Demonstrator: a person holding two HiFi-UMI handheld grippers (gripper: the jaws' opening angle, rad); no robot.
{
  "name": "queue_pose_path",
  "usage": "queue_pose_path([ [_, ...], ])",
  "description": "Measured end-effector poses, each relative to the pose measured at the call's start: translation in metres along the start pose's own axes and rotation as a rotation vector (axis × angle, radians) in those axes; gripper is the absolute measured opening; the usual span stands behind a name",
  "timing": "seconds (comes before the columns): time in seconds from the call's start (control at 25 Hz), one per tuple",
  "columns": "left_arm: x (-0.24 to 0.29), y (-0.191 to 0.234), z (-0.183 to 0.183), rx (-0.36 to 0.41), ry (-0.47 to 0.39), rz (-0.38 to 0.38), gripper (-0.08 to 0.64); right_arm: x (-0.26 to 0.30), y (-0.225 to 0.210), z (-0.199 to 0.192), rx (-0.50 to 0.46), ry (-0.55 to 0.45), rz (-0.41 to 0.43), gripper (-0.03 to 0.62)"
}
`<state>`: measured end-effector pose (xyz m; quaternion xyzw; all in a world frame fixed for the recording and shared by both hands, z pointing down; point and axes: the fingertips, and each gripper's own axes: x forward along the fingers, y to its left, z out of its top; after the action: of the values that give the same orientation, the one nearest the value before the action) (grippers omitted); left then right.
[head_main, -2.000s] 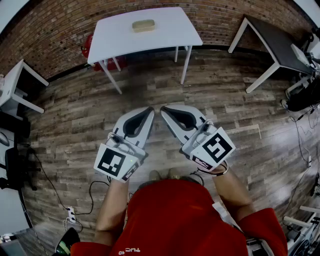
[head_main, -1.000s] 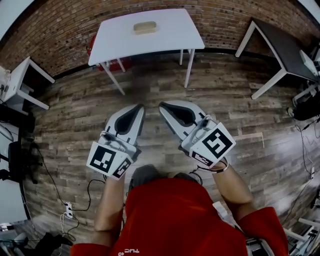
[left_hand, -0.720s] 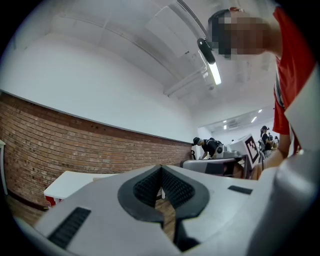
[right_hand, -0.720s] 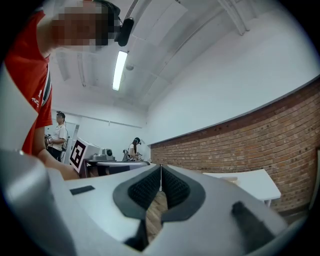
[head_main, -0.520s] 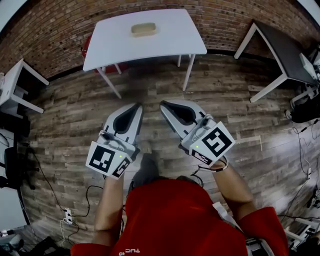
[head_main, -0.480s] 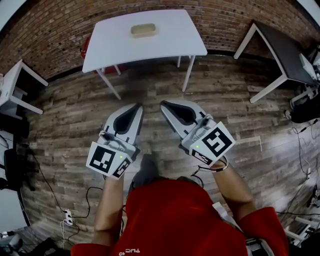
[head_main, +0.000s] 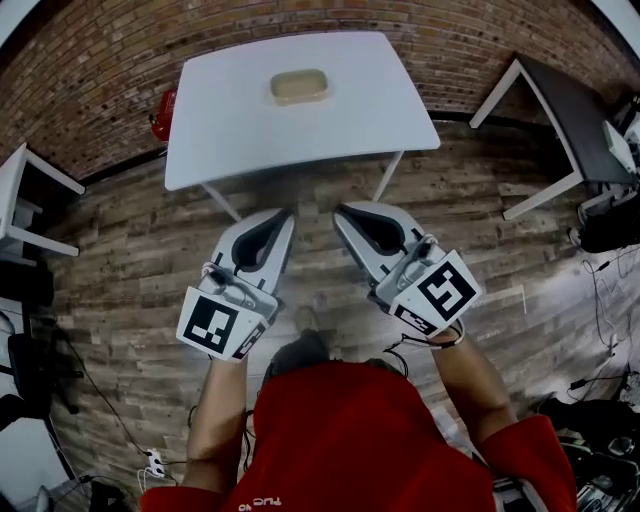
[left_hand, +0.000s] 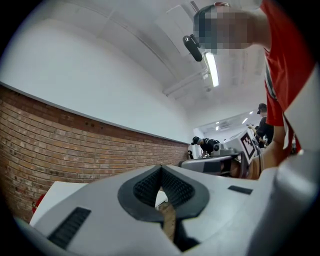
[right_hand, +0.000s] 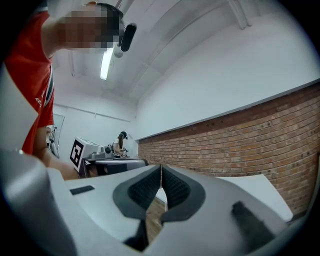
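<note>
Both units are hanging over the plank floor (head_main: 130, 260), just short of the white worktop (head_main: 220, 120). L hand-held gripper (head_main: 283, 214) is showing its jaws closed, tips meeting and nothing pinched betw. them (left gripper view (left_hand: 161, 168)); only a sliver of floor and worktop edge is showing through the gap below the pads. R hand-held gripper (head_main: 343, 211) is reading the same: tips together, empty (right_hand: 161, 167). Tan block (head_main: 299, 86) is lying flat near the far middle of the worktop, well apart from both units; what it is can't be made out, and neither gripper view is catching it. Worktop legs are mostly hiding under the top. The gripper bodies are cutting off the worktop's near edge in both gripper views. The person's hands are sitting out of sight beneath the marker cubes (head_main: 218, 325).
</note>
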<state>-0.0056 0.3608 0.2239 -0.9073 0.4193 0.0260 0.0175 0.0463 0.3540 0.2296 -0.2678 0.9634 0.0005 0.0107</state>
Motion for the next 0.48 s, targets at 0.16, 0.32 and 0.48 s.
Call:
queue_pose_path([
  [0.16, 0.024, 0.055, -0.006, -0.006, 0.003, -0.034, 0.014, 0.049, -0.03, -0.006, 0.003, 0.007, -0.026, 0.031],
  [0.32, 0.045, 0.096, -0.017, -0.023, 0.015, -0.067, 0.014, 0.081, -0.054, -0.015, 0.008, 0.033, -0.057, 0.031],
  [0.48, 0.063, 0.121, -0.028, -0.044, 0.023, -0.089, 0.014, 0.101, -0.079, -0.022, 0.011, 0.058, -0.079, 0.031],
])
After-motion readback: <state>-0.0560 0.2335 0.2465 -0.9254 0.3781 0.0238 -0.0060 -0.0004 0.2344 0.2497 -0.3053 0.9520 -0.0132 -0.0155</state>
